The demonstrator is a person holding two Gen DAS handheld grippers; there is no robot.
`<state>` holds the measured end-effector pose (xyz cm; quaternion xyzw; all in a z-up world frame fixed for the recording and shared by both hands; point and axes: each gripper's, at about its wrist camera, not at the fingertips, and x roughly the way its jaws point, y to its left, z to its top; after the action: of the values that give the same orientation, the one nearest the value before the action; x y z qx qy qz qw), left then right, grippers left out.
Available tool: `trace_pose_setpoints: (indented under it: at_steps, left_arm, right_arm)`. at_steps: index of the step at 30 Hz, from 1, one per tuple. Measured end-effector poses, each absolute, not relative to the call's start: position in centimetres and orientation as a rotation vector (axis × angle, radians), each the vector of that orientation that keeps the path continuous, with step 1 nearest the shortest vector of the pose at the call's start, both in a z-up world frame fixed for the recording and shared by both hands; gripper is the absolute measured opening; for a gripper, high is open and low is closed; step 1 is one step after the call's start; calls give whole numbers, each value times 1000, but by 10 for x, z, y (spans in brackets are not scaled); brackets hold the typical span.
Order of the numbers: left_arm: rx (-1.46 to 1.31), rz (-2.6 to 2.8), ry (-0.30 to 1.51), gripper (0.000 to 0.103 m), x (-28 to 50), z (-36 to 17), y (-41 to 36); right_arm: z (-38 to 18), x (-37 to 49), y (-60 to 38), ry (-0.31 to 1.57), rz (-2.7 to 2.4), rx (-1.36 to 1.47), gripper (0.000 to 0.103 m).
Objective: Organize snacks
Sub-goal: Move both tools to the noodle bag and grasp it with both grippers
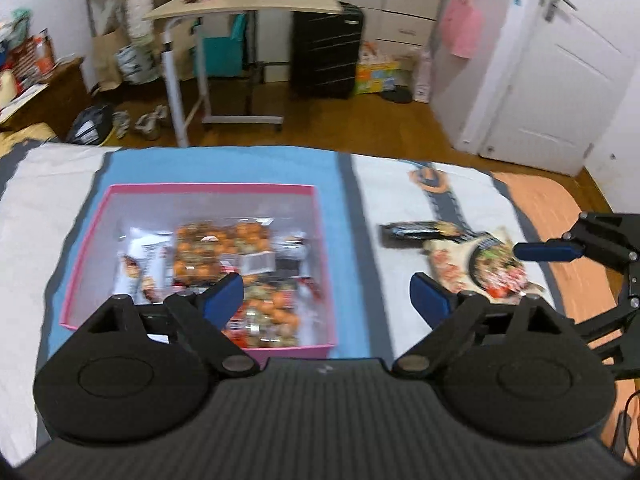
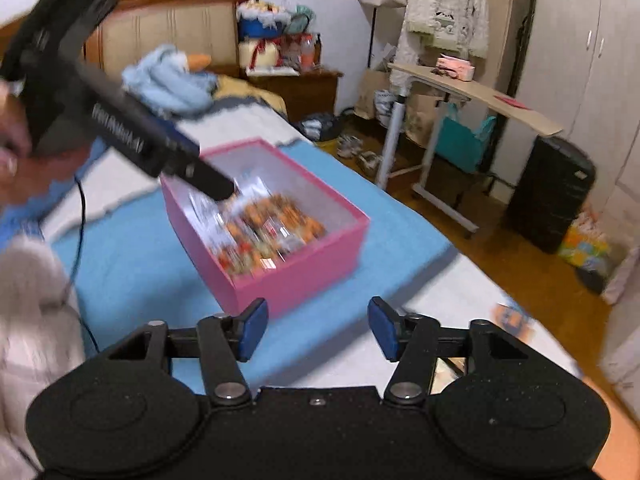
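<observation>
Left wrist — dark packet (image 1: 424, 231) lengthwise left-right

Black tool (image 1: 326, 294), blue pads (image 1: 224, 296), silver screws; pale fuzzy sleeve (image 2: 32, 320).

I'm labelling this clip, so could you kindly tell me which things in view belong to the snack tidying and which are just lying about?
Part of the job:
- pink box, with snack packets inside
- two snack packets left on the bed
- left gripper and right gripper, both open and empty

Just lying about:
- rolling desk
- black suitcase
- shoes
- blue blanket
</observation>
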<state>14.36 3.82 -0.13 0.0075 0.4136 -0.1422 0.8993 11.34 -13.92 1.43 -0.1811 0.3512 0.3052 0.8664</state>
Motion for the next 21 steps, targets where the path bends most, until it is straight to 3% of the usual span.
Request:
trace_pose_setpoints:
  at_steps: [3,5,21]
  left_arm:
    - [43,-380,854,100,139,-4,6]
    - [52,-416,862,102,140,-10,-16]
    - [-57,-392,1071,103,206,-126,-116]
  right_arm:
    - [14,90,-165,707,609,-442,76]
    - [10,80,-184,686,587,-448,90]
    - [-107,117,-285,916,367,-297,92]
